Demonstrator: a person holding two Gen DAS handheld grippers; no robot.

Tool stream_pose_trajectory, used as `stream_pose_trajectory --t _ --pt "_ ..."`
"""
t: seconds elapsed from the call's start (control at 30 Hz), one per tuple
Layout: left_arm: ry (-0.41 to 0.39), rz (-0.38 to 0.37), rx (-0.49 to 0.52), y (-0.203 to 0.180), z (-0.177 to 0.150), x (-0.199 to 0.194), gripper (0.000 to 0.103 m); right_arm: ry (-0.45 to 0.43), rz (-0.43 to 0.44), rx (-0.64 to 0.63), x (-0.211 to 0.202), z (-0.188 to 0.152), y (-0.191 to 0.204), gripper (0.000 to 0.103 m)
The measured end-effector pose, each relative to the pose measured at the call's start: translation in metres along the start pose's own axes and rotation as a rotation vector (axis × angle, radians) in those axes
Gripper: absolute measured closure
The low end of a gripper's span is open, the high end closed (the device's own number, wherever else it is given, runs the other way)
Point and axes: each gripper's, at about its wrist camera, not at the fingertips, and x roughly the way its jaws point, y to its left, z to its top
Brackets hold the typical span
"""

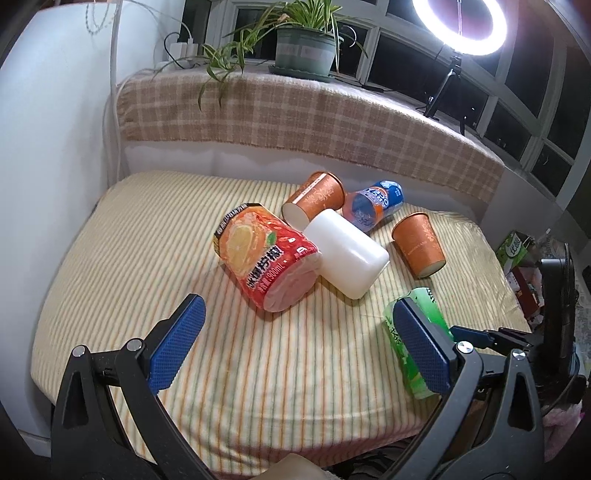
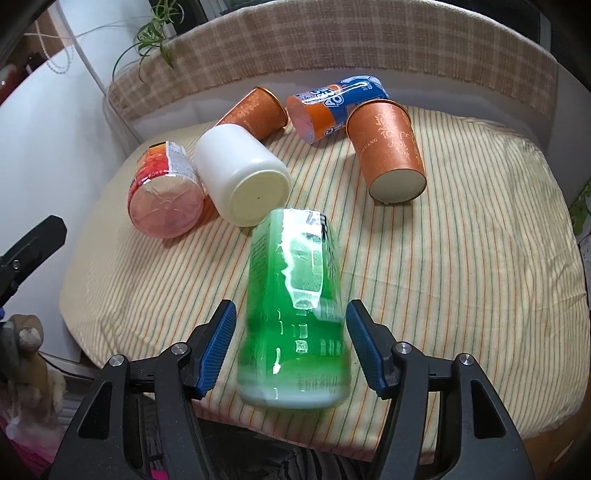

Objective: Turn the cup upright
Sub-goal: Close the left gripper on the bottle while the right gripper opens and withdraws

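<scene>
Several cups lie on their sides on the striped table cloth [image 1: 147,236]. A green cup [image 2: 295,310] lies between the fingers of my open right gripper [image 2: 290,345], blurred, with its base toward the camera; the blue pads stand beside it with a small gap on each side. It also shows in the left wrist view [image 1: 417,343], partly behind my right fingertip. My left gripper [image 1: 295,334] is open and empty above the front of the table. A red cup [image 1: 264,254], a white cup [image 1: 349,253], two orange paper cups [image 1: 314,199] [image 1: 419,243] and a blue-orange cup [image 1: 373,205] lie further back.
A checked blanket [image 1: 295,110] covers the ledge behind the table, with a potted plant [image 1: 304,48] and a ring light [image 1: 460,26] on it. A white wall [image 1: 55,147] stands at the left. Boxes [image 1: 517,254] sit off the table's right edge.
</scene>
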Motion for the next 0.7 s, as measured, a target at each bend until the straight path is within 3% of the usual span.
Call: stream_pose_trajectory --t 0.17,0.53,0.7 --pt "0.053 -0.047 -0.043 -0.002 0.001 0.01 0.0 -0.019 0.013 -0.018 -0.006 -0.001 0.0 0.032" --pt "0.217 -0.173 -0.162 -0.022 -0.007 0.036 0.0 -0.082 0.02 -0.044 -0.042 -0.016 -0.009 0.031" --pt "0.271 -0.19 -0.195 -0.04 -0.012 0.048 0.0 -0.126 -0.005 -0.033 -0.066 -0.023 -0.021 0.031"
